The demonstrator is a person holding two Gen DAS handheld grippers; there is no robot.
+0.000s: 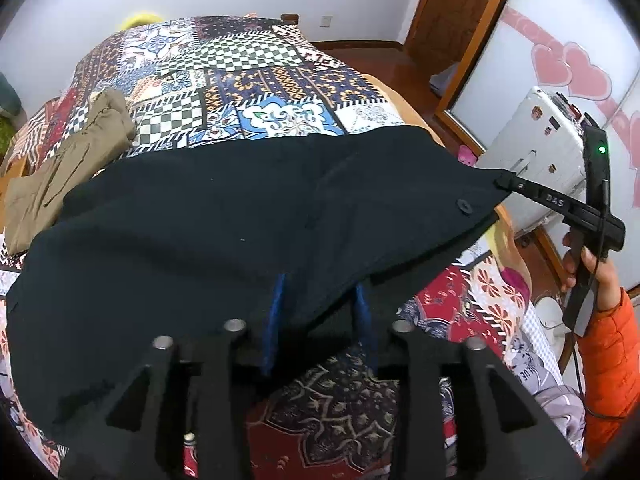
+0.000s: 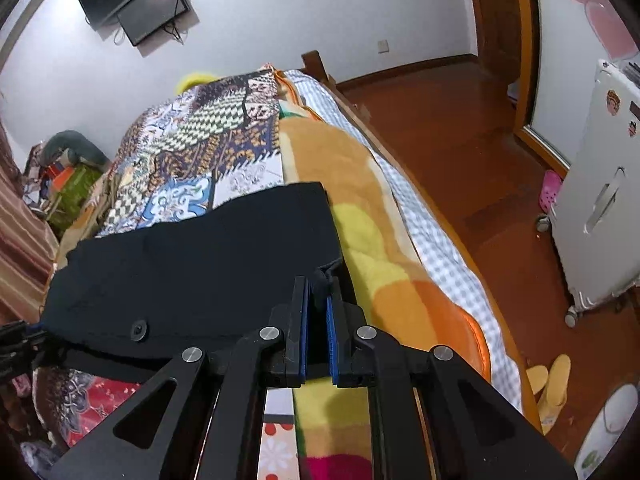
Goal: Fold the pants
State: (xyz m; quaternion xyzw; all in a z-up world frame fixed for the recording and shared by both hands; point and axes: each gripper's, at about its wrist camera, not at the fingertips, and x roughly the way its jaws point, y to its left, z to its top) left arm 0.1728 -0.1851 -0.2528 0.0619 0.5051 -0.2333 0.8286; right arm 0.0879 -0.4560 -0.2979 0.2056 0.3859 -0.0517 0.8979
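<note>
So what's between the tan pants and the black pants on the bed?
Nothing. In the left wrist view, the black pants overlap the near edge of the tan pants, so no bedspread shows between them there.

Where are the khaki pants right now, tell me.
In the left wrist view, the khaki pants lie at the left on the patchwork bedspread, just beyond the black pants held by both grippers.

White walls (image 2: 280,20), wooden floor (image 2: 460,152), patchwork-covered bed (image 1: 248,80).
</note>
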